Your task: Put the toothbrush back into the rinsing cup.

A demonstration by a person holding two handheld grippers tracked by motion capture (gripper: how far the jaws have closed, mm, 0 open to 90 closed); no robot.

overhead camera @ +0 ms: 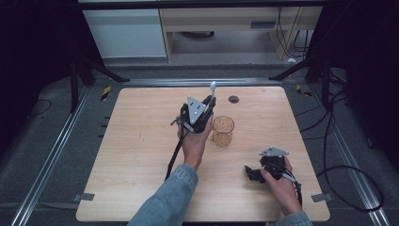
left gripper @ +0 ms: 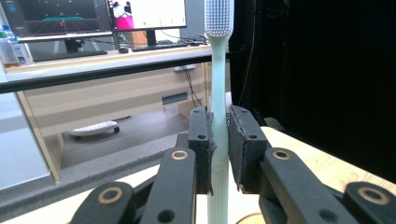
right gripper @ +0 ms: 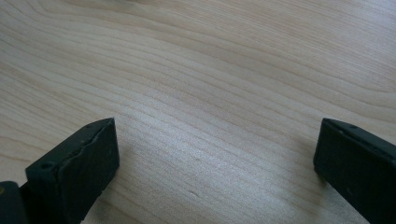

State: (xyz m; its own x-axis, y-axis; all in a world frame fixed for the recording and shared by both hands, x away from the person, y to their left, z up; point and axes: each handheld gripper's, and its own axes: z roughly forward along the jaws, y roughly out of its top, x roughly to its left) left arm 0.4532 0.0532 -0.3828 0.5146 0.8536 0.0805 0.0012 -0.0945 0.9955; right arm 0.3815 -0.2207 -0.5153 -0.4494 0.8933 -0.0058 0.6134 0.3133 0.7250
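Right gripper: near edge of the table, resting low on the wood; jaws wide apart, nothing between them.
Right gripper view: bare wood between the black pads.
Left gripper: mid-table, jaws clamped on the toothbrush, handle upright, brush head up.
Grip detail: foam-faced pads pinch the handle mid-length; the lower end hangs free below.
Toothbrush location: held above the table, just left of the cup.
Step in hand (judged): lowering the toothbrush into the cup.
Method advised: centre the handle's lower end over the rim, keep it vertical, descend slowly, release only once it is inside; a knock could tip the light cup.
Materials: toothbrush pale plastic, slim, dense fine bristles; cup amber, translucent, textured, cylindrical; table light wood-grain, rounded corners.
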